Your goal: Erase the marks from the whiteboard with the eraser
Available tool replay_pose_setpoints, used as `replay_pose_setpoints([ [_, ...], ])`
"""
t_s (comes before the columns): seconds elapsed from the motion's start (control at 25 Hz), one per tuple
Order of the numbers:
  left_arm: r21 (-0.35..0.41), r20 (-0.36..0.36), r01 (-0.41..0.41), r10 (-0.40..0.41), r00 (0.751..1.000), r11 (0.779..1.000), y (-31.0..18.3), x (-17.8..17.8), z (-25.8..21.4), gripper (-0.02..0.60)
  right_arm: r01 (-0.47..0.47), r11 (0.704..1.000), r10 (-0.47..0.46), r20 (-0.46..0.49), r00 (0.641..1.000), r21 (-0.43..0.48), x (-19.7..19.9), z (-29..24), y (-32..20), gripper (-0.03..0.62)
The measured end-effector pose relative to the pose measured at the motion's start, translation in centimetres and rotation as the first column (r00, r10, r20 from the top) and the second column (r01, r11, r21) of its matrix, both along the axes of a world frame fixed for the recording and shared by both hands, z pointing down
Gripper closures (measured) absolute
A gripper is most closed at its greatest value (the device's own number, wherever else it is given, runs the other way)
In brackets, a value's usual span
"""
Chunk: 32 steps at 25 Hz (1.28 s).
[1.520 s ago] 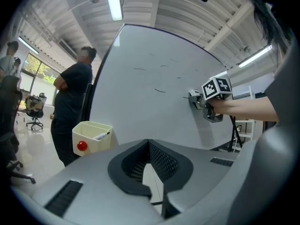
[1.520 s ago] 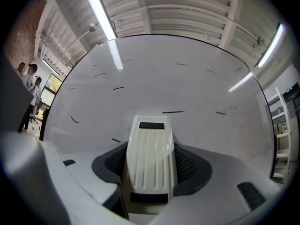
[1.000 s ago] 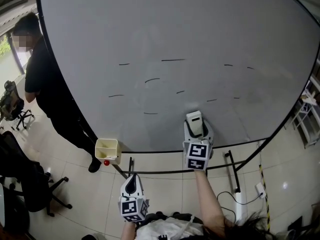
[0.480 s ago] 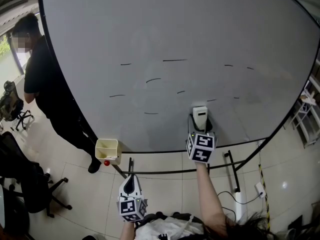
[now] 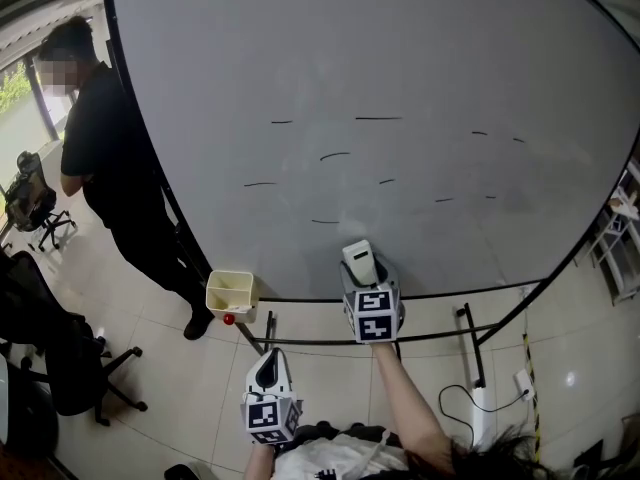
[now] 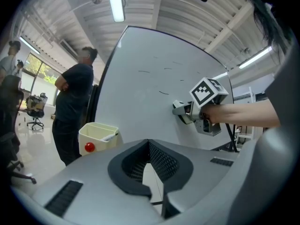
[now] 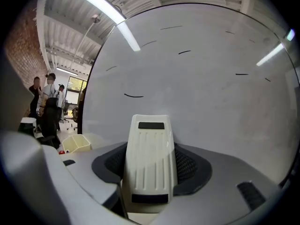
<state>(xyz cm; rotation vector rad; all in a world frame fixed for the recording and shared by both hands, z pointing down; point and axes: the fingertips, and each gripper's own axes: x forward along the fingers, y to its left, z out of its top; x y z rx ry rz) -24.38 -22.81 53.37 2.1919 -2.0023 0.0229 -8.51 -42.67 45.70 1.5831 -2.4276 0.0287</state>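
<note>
Presently, by item:

Right gripper (image 7: 150,170): jaws clamped on either side of the white ribbed eraser (image 7: 150,159), which juts forward beyond them.

Eraser, head view (image 5: 360,260): low on the whiteboard (image 5: 420,58), nose at the surface near the bottom edge, below every mark. Whether it presses on the board cannot be told.

Marks (image 5: 378,119): short black strokes scattered across the board's middle band, well apart from one another.

Left gripper (image 6: 149,146): jaw tips together, nothing between them; held low and back from the board, beside the person's body.

Cream bin (image 5: 231,294): at the board's lower left corner, a red ball (image 5: 228,319) on its front.

Bystander in black (image 5: 110,168): standing at the board's left edge.
</note>
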Motion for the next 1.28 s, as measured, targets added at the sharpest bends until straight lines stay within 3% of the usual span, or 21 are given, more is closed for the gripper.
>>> replay_pose_setpoints([
  [0.28,-0.023,-0.023,-0.058,0.058,0.998,0.998,1.2,0.4,1.8,0.595,-0.046,0.995,0.054,0.092,0.994,-0.086,5.2,5.3,7.0,0.313],
  [0.64,-0.008,0.003,-0.202,0.202,0.979,0.979,5.5,8.2,1.1,0.595,-0.065,0.978,0.091,0.126,0.988,-0.198,11.3,11.0,19.9,0.313],
  [1.04,-0.037,-0.031,-0.235,0.234,0.972,0.971,16.6,18.8,2.3,0.595,0.002,0.970,0.031,0.133,0.991,-0.244,17.8,12.3,34.2,0.313],
  [1.28,-0.029,-0.026,-0.203,0.203,0.979,0.979,20.6,20.1,1.7,0.595,0.038,0.966,-0.002,0.138,0.990,-0.256,18.7,13.2,38.4,0.313],
])
